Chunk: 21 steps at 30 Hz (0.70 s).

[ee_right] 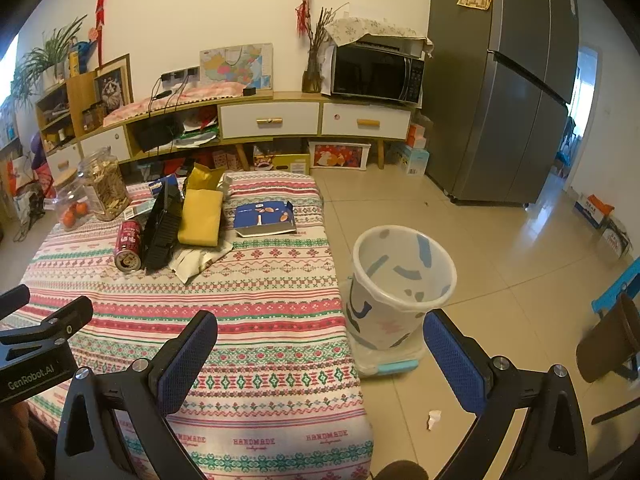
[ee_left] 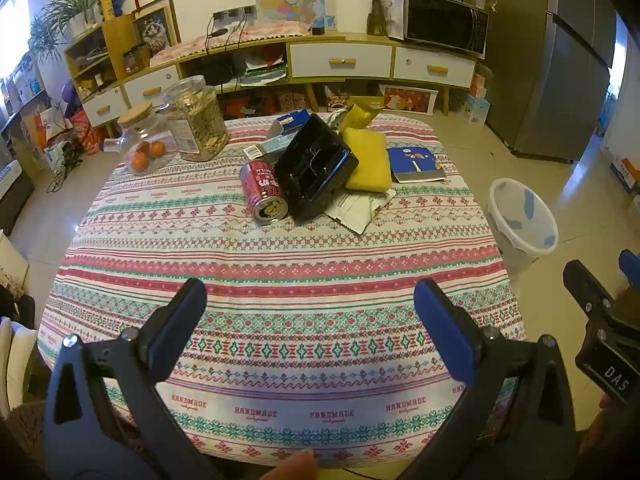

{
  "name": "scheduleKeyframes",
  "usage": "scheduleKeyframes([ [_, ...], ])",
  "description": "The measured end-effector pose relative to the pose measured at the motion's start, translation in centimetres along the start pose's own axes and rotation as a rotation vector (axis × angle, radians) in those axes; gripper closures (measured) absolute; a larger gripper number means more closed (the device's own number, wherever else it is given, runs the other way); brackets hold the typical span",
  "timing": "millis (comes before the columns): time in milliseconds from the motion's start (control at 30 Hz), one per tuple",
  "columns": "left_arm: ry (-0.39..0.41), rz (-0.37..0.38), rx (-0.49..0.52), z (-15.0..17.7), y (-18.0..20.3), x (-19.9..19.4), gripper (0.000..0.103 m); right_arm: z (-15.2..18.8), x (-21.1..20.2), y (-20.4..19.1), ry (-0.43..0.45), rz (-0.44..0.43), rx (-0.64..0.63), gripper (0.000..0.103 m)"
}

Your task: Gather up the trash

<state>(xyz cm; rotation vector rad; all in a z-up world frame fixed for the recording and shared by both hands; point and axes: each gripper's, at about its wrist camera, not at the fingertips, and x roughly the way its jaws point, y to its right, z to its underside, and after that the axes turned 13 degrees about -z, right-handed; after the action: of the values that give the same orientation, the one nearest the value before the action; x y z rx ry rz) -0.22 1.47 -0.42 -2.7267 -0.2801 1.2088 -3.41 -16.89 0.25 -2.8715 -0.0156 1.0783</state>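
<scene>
A pile of trash lies mid-table: a red can on its side, a black plastic tray, a yellow packet, a torn white wrapper and a blue box. A white trash bin stands on the floor right of the table. My left gripper is open and empty above the near tablecloth. My right gripper is open and empty over the table's right edge, near the bin.
Two glass jars stand at the table's far left, one with snacks and one with oranges. A sideboard with a microwave runs along the wall. A fridge stands right. A small white scrap lies on the floor.
</scene>
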Motion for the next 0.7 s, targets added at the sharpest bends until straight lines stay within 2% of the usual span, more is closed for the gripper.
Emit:
scheduleKeyframes([
  [700,0.015,-0.008,0.000,-0.23,-0.04,-0.22,0.000,-0.07,-0.06,-0.28,0.012,-0.004,0.000,0.000],
])
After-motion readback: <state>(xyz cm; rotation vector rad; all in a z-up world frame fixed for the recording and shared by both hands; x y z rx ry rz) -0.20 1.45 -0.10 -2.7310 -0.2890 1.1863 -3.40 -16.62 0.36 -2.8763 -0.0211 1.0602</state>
